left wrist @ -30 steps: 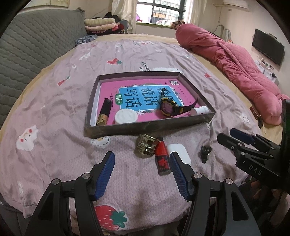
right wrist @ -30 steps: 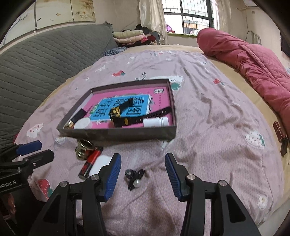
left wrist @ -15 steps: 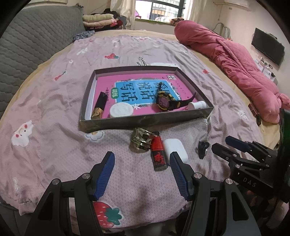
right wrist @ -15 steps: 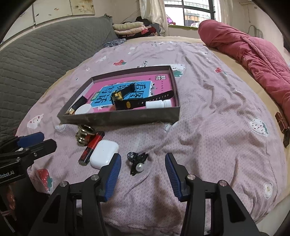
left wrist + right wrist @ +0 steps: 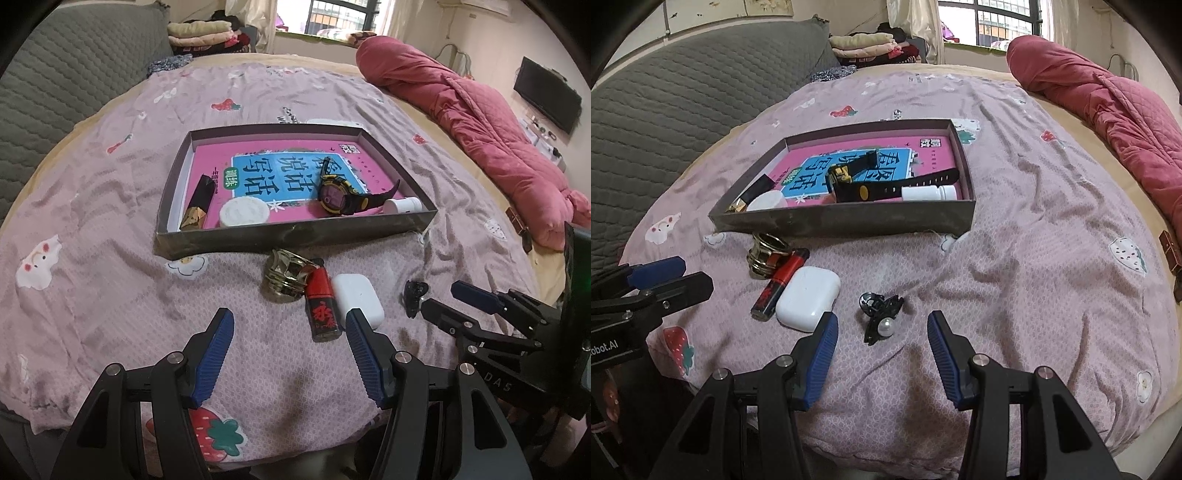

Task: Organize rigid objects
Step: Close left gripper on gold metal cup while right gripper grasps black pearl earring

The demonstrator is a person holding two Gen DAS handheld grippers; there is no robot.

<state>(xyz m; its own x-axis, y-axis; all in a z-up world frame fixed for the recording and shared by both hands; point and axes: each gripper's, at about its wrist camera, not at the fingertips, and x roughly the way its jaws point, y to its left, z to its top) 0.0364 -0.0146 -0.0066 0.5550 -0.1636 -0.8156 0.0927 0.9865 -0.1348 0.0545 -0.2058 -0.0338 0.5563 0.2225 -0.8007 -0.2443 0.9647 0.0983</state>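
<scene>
Two released hand-held grippers, left (image 5: 290, 345) and right (image 5: 882, 343), near white case (image 5: 808, 297), hair clip (image 5: 879, 317).

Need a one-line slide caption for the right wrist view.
Right tool open over a black pearl hair clip, beside a white earbud case; box tray beyond.

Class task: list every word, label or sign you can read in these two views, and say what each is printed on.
"DAS": right hand-held gripper, seen from the left view.
"obot.AI", start cut off: left hand-held gripper, seen from the right view.
"看图说话写话": blue panel on the pink book in the tray.
Red tube: black characters, unreadable.
</scene>
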